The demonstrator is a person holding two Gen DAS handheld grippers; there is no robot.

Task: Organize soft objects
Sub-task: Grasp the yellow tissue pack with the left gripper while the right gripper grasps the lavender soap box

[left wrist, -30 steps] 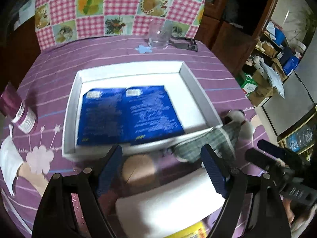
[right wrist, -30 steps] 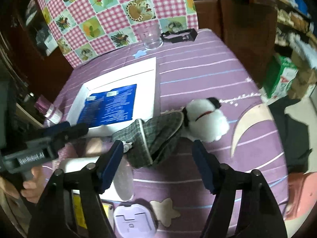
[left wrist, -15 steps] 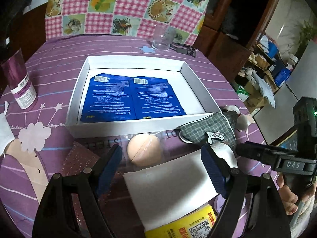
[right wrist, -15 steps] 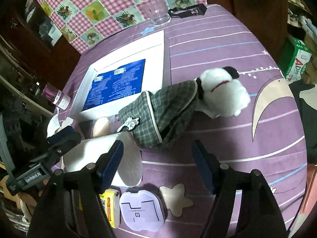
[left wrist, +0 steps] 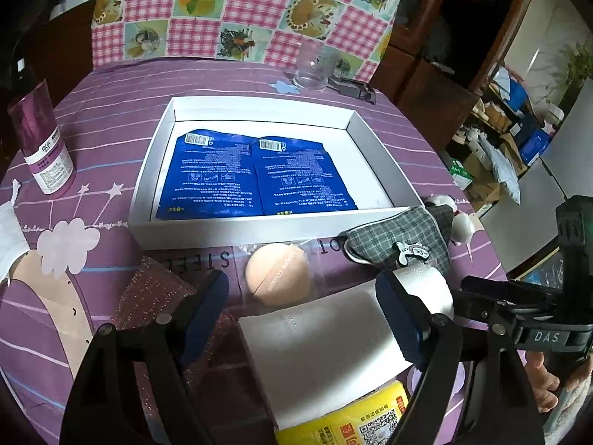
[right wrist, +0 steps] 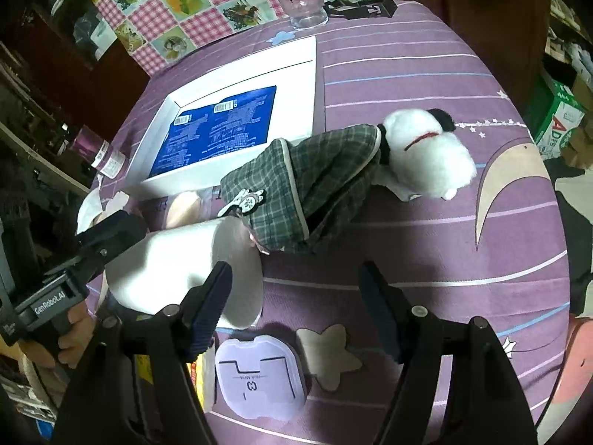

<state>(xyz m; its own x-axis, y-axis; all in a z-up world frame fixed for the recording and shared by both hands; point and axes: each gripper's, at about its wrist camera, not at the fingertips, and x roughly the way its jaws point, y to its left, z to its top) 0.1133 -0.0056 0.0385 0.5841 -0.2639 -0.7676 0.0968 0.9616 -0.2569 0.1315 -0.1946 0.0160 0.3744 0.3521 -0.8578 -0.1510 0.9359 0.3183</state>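
Soft objects sit in a cluster just in front of the shallow white cardboard tray (left wrist: pixel 207 228) on the purple patterned tablecloth (right wrist: pixel 407 55): a white roll of soft paper (left wrist: pixel 318 348), a peach egg-shaped makeup sponge in clear wrap (left wrist: pixel 278 274), a grey plaid fabric pouch with a small dog charm (right wrist: pixel 315 178), and a white plush dog with black ear (right wrist: pixel 426 148) touching the pouch's far end. Two blue printed flat packs (left wrist: pixel 255 174) already lie side by side inside the tray.

Left gripper (left wrist: pixel 302 319): released, fingers spread wide, straddling the paper roll and not pinching it. Right gripper (right wrist: pixel 296 304): also released, holding nothing, hovering near the roll's end face with the pouch beyond.

Judgement: step in hand is picking the next soft item for the tray, likely the roll or the pouch; which one cannot be told.

Notes for doing it well:
- Roll will crush; close on its mid-length, lightly.
- Pouch is limp; pinch a seam or the piped edge, expect it to sag and drag the plush along.
- Lift clear of the tray's near wall before moving in.
- Place in the bare strip right of the blue packs.
- Grippers are near one another; move one at a time.
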